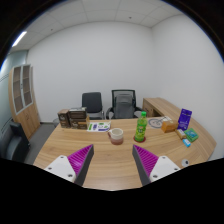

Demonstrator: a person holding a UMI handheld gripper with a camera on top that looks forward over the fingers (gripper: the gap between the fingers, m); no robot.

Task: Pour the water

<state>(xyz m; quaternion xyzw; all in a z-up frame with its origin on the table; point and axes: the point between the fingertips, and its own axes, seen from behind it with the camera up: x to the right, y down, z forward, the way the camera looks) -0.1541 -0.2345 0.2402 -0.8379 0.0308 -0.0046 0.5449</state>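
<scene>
Gripper spread, empty, low in frame. Your green bottle, centre-right on the bench, looks rigid, probably slippery: grasp mid-body.

A wide, light wooden table fills the lower half of the frame. At its far edge, left of centre, stand some brown boxes, with a flat white item just to their right. Toward the right of the frame, a purple box stands upright on the table. Behind the table, at centre, are two office chairs side by side: a black chair and a grey chair. A wooden cabinet stands at the left edge. A low wooden side desk sits at right, against the white wall. A ceiling light glows at upper left.
</scene>
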